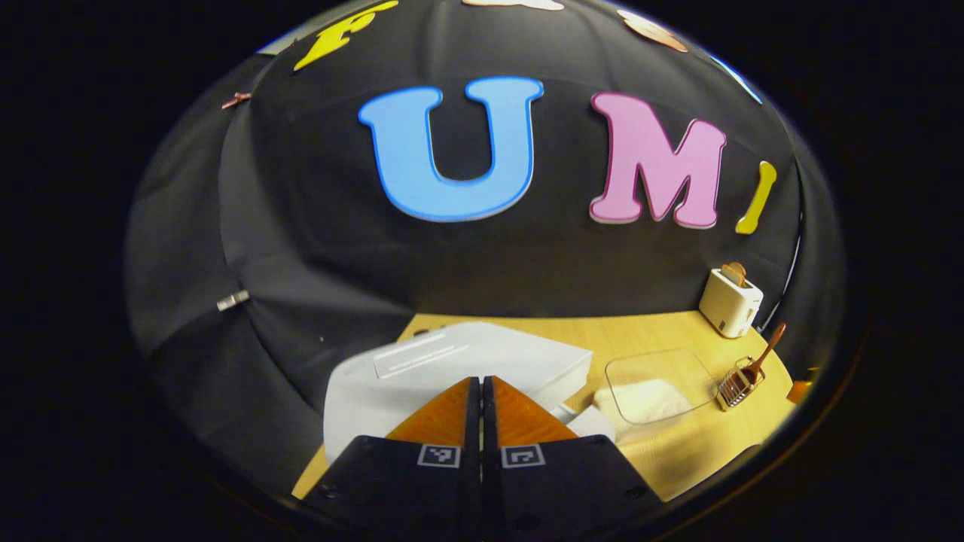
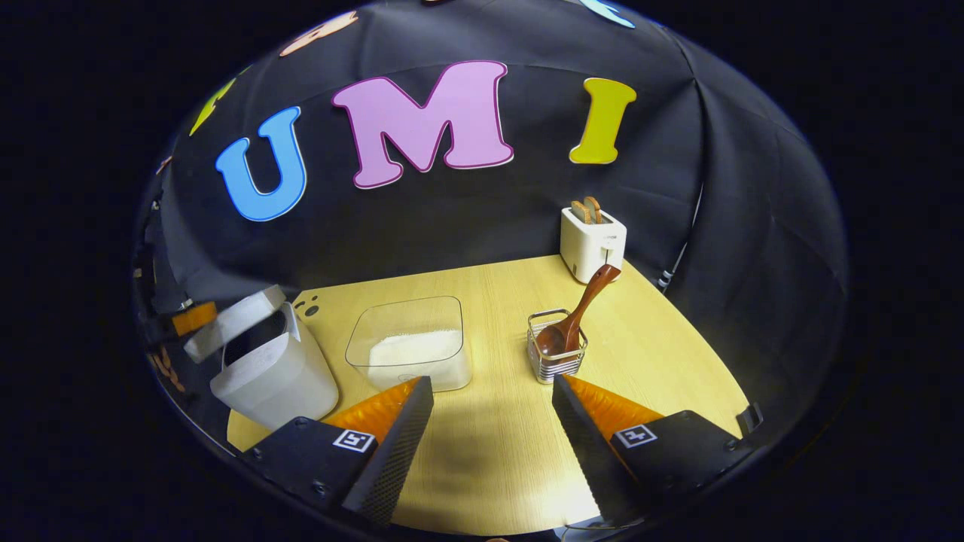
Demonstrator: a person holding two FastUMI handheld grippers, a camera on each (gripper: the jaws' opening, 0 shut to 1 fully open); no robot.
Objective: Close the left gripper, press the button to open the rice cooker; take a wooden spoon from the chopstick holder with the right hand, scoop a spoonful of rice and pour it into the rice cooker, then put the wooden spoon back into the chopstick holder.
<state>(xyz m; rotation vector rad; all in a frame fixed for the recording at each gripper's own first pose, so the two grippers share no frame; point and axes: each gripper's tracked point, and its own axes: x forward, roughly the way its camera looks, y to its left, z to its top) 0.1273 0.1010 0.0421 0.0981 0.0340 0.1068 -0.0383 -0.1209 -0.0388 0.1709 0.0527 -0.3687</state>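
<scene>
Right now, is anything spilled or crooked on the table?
Nothing is spilled. The rice sits inside its clear container, and the wooden spoon leans in the wire chopstick holder. The rice cooker lid is raised and tilted.

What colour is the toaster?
Cream-white toaster, clearest in the right gripper view.

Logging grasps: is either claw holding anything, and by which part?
Nothing is held: left claw shut empty, right claw open; wooden spoon sits in its holder.
</scene>
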